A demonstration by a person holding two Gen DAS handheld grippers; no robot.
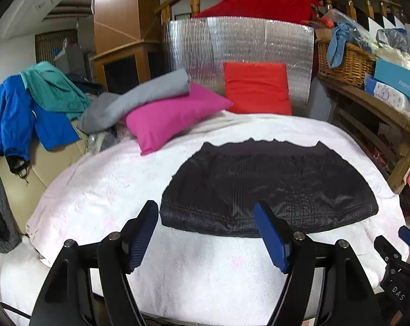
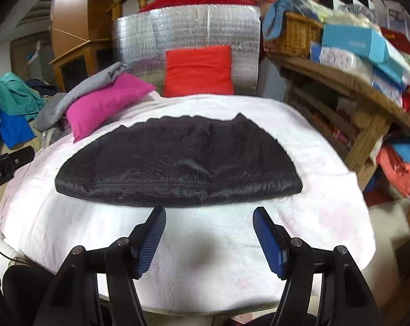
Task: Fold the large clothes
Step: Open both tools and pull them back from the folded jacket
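Note:
A black garment [image 1: 270, 187] lies folded flat into a wide band on the white and pink blanket [image 1: 101, 198]. In the right wrist view the same black garment [image 2: 177, 163] stretches across the blanket [image 2: 327, 212]. My left gripper [image 1: 206, 213] hangs open above the garment's near left edge, nothing between its blue pads. My right gripper [image 2: 209, 213] is open too, just short of the garment's near edge, over bare blanket. The right gripper's tip [image 1: 409, 237] shows at the right edge of the left wrist view.
A pink pillow [image 1: 172, 114] with grey cloth [image 1: 139, 97] on it and a red pillow [image 1: 256, 88] lie at the far edge before a silver foil panel [image 1: 240, 40]. Blue and teal clothes [image 1: 28, 108] pile at left. A wooden shelf [image 2: 349, 87] with a wicker basket [image 1: 343, 62] and boxes stands right.

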